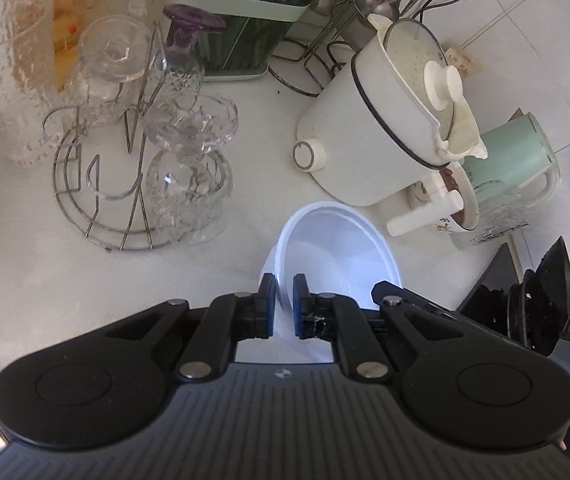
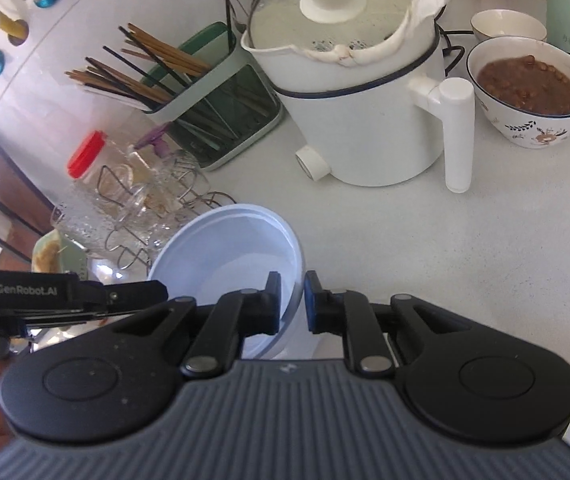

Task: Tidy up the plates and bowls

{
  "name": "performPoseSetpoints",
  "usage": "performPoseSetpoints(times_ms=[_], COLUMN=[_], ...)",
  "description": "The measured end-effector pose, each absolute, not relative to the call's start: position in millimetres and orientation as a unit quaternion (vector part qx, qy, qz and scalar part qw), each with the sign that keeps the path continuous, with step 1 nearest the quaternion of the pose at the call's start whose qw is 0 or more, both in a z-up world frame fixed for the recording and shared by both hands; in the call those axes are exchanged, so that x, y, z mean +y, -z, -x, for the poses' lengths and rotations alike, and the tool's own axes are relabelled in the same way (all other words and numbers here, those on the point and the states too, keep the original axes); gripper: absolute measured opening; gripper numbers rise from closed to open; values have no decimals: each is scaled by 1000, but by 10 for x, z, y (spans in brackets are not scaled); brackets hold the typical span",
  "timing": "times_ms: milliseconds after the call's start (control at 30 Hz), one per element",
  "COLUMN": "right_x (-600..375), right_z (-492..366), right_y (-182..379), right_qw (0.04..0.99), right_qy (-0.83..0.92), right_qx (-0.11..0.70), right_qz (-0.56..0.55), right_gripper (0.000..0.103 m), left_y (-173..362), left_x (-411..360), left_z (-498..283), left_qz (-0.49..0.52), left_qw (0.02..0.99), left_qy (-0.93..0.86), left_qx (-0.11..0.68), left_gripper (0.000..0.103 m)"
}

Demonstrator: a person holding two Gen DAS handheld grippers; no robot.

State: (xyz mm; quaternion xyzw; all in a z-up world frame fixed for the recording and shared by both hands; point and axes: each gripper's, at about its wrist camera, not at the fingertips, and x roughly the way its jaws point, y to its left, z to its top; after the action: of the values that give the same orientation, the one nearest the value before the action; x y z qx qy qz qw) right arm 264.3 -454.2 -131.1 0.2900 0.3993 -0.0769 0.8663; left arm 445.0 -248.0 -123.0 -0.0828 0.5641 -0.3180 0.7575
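A white plastic bowl [image 1: 337, 256] is held over the white counter. My left gripper [image 1: 283, 296] is shut on its near rim. In the right wrist view the same bowl [image 2: 229, 256] has my right gripper [image 2: 292, 296] astride its right rim, one finger inside and one outside, with a small gap to the outer pad. The left gripper's body shows at the left of that view. A patterned bowl of brown food [image 2: 529, 92] and a small empty white bowl [image 2: 507, 26] stand behind the cooker.
A white electric cooker [image 2: 357, 92] with a side handle stands mid-counter. A wire rack of upturned glasses [image 1: 145, 152], a green utensil caddy [image 2: 213, 100], a red-lidded jar [image 2: 85, 156], a mint kettle [image 1: 521, 160] and a black stove [image 1: 537, 300] surround the bowl.
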Motion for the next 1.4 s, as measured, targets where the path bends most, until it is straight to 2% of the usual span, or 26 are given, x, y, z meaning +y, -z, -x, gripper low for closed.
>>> performPoseSetpoints(times_ms=[533, 933, 1400], right_x=[-4142, -3601, -3354], right_z=[-2334, -2151, -2079], right_y=[1035, 990, 1144], right_qw=[870, 865, 850], right_qy=[76, 102, 92], right_qx=[375, 373, 428], right_qz=[-312, -319, -292], right_gripper=[15, 15, 15], left_y=[893, 844, 1160], left_x=[-1936, -1496, -1143], left_z=[-4178, -4070, -3865], left_qz=[85, 66, 76], left_qw=[766, 759, 744], left_qy=[338, 364, 346], left_qx=[540, 535, 567], left_gripper=[10, 10, 10])
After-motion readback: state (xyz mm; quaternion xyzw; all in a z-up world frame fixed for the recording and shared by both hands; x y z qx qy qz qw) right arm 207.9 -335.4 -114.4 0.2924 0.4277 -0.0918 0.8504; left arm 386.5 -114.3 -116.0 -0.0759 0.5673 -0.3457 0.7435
